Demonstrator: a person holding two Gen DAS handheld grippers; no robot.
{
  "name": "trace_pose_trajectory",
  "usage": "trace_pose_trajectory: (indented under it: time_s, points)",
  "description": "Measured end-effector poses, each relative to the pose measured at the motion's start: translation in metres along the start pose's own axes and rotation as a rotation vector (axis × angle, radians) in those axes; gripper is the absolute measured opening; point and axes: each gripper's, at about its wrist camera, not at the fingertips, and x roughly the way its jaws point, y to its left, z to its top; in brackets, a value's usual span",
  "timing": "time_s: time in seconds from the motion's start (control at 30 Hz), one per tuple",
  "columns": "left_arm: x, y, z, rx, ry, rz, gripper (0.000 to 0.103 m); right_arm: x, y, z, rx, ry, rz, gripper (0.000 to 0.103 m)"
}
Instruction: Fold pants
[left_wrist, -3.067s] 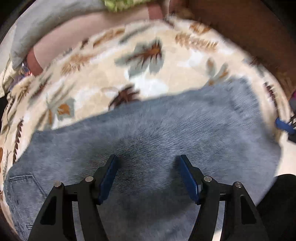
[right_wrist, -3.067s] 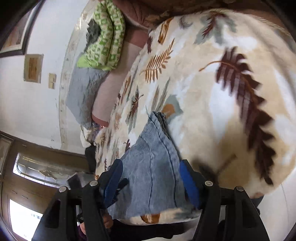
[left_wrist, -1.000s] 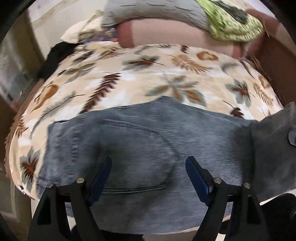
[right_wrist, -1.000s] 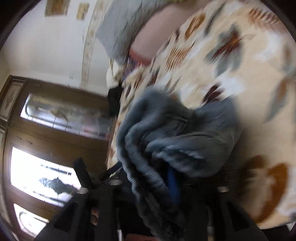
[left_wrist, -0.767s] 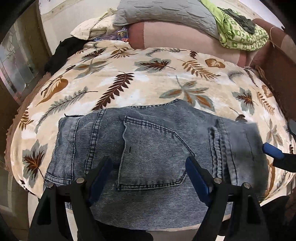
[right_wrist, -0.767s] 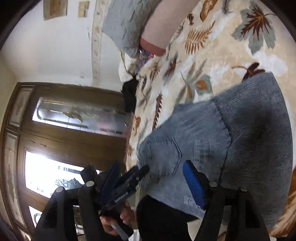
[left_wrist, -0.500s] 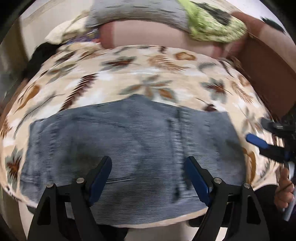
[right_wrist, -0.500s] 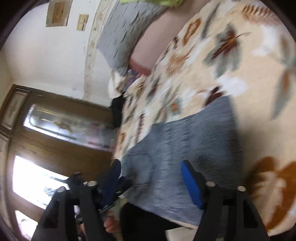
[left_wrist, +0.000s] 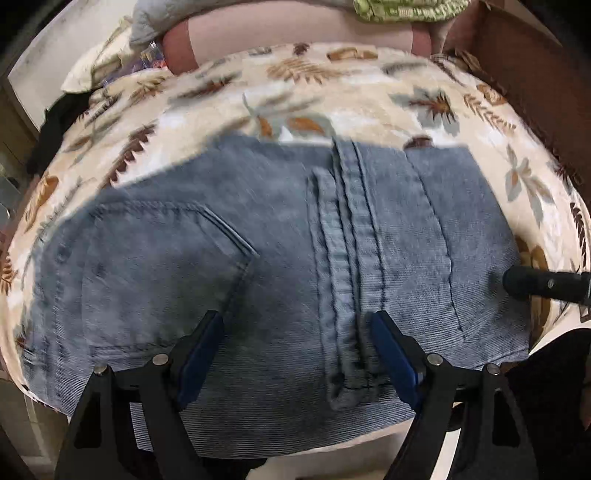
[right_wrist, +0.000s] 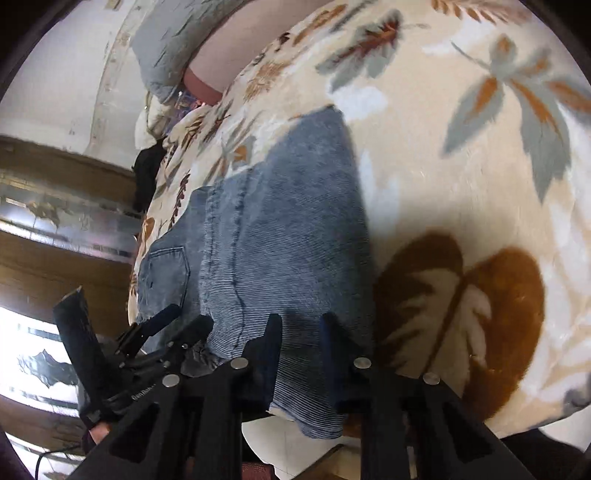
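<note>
The grey-blue denim pants (left_wrist: 280, 258) lie folded on the leaf-patterned blanket (left_wrist: 369, 99), back pocket at the left and thick seam down the middle. My left gripper (left_wrist: 295, 332) is open and empty, hovering over the near edge of the pants. My right gripper (right_wrist: 301, 325) has its jaws nearly together over the right edge of the folded pants (right_wrist: 280, 229); the fabric runs between the fingers. Its black finger also shows at the right in the left wrist view (left_wrist: 543, 284).
A pink bolster (left_wrist: 295, 33), a grey pillow (left_wrist: 155, 22) and a green cloth (left_wrist: 406, 11) lie at the head of the bed. A brown wooden side (left_wrist: 535, 74) runs along the right. A wooden door with glass (right_wrist: 44, 229) stands to the left.
The right gripper laid the folded leg end over the pants, opened, then narrowed on the right edge. The left gripper stayed open and moved closer over the pants.
</note>
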Motion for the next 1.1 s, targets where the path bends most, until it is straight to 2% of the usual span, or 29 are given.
trace_pose_trajectory:
  time_s: [0.07, 0.1, 0.2, 0.3, 0.37, 0.43, 0.53, 0.63, 0.77, 0.87, 1.0, 1.1]
  points:
    - [-0.009, 0.009, 0.003, -0.008, -0.030, 0.022, 0.083, -0.008, 0.011, 0.012, -0.019, -0.037, 0.021, 0.023]
    - [-0.013, 0.018, 0.004, -0.026, -0.040, 0.015, 0.083, -0.011, 0.018, 0.020, -0.028, -0.061, 0.022, 0.027]
    - [-0.026, 0.054, 0.005, -0.108, -0.065, 0.031, 0.083, -0.005, 0.036, 0.036, -0.074, -0.101, -0.011, 0.027]
    - [-0.042, 0.111, -0.004, -0.213, -0.092, 0.103, 0.083, 0.015, 0.053, 0.045, -0.109, -0.102, -0.046, 0.026]
    - [-0.050, 0.144, -0.012, -0.276, -0.102, 0.158, 0.083, 0.042, 0.059, 0.048, -0.131, -0.070, -0.077, 0.026]
    - [-0.057, 0.192, -0.027, -0.355, -0.098, 0.229, 0.083, 0.073, 0.056, 0.047, -0.139, 0.000, -0.132, 0.028]
    - [-0.059, 0.246, -0.054, -0.450, -0.061, 0.293, 0.083, 0.070, 0.062, 0.040, -0.184, -0.038, -0.143, 0.028]
    - [-0.058, 0.284, -0.082, -0.524, -0.024, 0.305, 0.083, 0.047, 0.063, 0.028, -0.197, -0.072, -0.067, 0.028]
    - [-0.055, 0.303, -0.108, -0.598, -0.021, 0.216, 0.083, 0.013, 0.057, 0.002, -0.236, -0.137, -0.024, 0.033]
    - [-0.047, 0.308, -0.112, -0.646, -0.022, 0.113, 0.083, -0.010, 0.048, -0.015, -0.214, -0.174, 0.026, 0.038]
    - [-0.039, 0.293, -0.110, -0.643, 0.008, 0.013, 0.083, -0.040, 0.041, -0.034, -0.230, -0.250, 0.044, 0.055]
    - [-0.037, 0.290, -0.118, -0.683, 0.005, -0.028, 0.083, -0.047, 0.035, -0.038, -0.222, -0.265, 0.069, 0.058]
